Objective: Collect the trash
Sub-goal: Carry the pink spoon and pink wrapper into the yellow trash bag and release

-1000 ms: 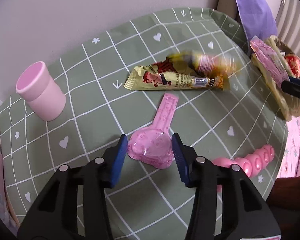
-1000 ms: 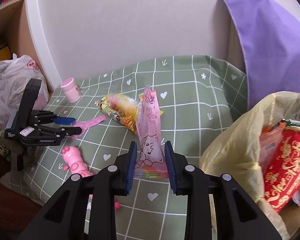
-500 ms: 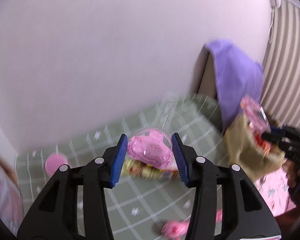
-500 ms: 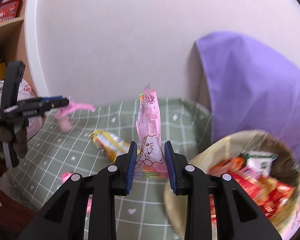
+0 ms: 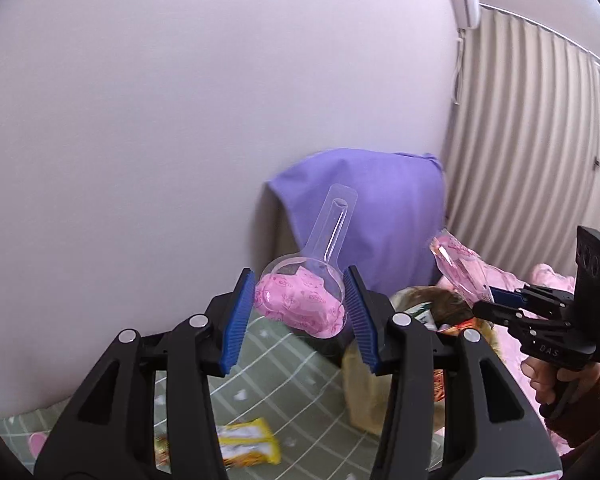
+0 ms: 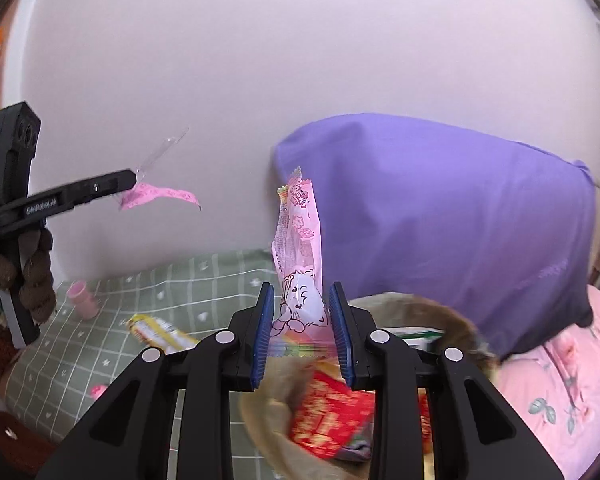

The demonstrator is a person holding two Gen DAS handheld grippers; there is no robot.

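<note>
A green checked cloth covers the desk [image 6: 180, 280], and a purple cloth [image 6: 440, 220] is draped behind it. At the desk's right edge stands an open tan trash bag [image 6: 268, 420], already holding a red packet [image 6: 328, 416] and other wrappers. The right gripper [image 6: 302, 328] hangs just above the bag's mouth, its fingers pinching the bottom of a pink wrapper [image 6: 298, 248] whose long axis stands upright; letting go here would likely drop it in. The left gripper [image 5: 300, 312] is up in the air left of the bag, fingers clamped on the pink bowl of a clear plastic spoon pack [image 5: 300, 302], handle pointing up and away; the bag lies ahead and to the right of it. A yellow wrapper [image 5: 244, 444] and a pink cup [image 6: 82, 298] remain on the desk
</note>
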